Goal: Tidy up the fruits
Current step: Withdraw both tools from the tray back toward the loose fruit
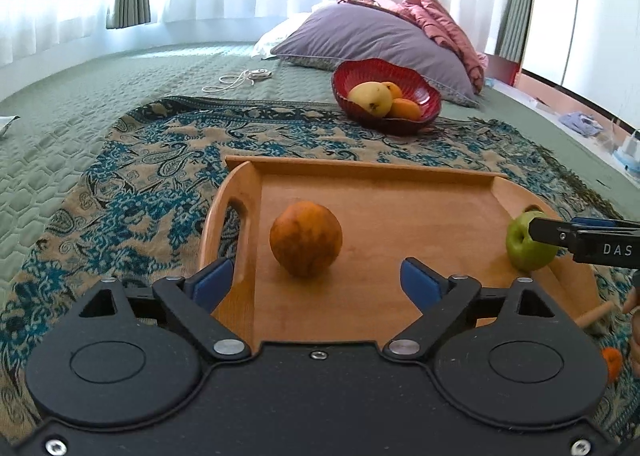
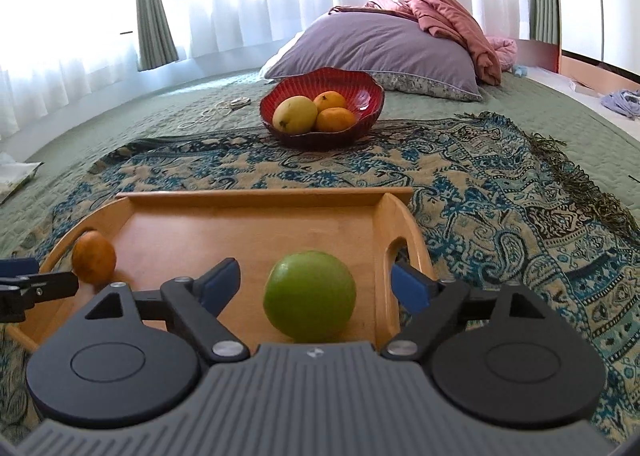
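The orange [image 1: 306,239] is sitting on the floor of the wooden tray [image 1: 380,172], toward its left handle, and I am holding my left gripper [image 1: 314,282] just in front of it with the blue pads spread wide, touching nothing. The fruit is lying ahead of the fingertips at twelve o'clock, clear of both pads. The green apple [image 2: 310,296] is resting on the same tray near the right handle, and my right gripper [image 2: 314,284] is standing wide around it, one pad at nine o'clock and the other at three o'clock, neither one pressing on the skin. In the left wrist view that apple is showing at three o'clock, partly behind a finger of the right gripper. Beyond the tray, at twelve o'clock, a red bowl [image 2: 362,96] is holding a yellow mango [image 2: 294,114] and two small oranges [image 2: 336,118]. Tray and bowl are both lying on a blue paisley shawl [image 2: 500,192] spread over a green quilted bedcover [image 1: 80,104]. Farther back a purple pillow [image 2: 380,50] is leaning under a pink blanket [image 2: 448,20].
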The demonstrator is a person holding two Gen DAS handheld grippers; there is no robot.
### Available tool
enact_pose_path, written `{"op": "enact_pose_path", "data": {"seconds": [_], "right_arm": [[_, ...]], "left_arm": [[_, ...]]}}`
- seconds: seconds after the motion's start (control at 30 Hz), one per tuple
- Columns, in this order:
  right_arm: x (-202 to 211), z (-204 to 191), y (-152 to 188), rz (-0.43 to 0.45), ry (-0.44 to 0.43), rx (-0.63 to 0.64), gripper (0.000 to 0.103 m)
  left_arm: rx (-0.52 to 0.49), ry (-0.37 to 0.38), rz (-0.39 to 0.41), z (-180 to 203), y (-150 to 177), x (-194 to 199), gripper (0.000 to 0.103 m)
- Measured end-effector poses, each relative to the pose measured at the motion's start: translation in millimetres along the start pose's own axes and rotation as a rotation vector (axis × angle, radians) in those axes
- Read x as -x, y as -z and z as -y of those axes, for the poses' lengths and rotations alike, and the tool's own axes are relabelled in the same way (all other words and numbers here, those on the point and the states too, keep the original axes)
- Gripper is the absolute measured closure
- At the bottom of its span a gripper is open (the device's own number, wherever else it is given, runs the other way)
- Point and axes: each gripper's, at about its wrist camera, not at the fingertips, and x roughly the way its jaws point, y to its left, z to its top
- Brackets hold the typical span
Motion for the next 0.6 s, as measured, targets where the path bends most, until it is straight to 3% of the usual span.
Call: {"op": "enact_pose_path", "data": {"seconds": [0.6], "right_arm": [[51, -1, 29, 0.04, -0.06, 0.075, 0.008]], "left_arm": [[-0.028, 0.055, 0.044, 13, 52, 60, 0.009]]}}
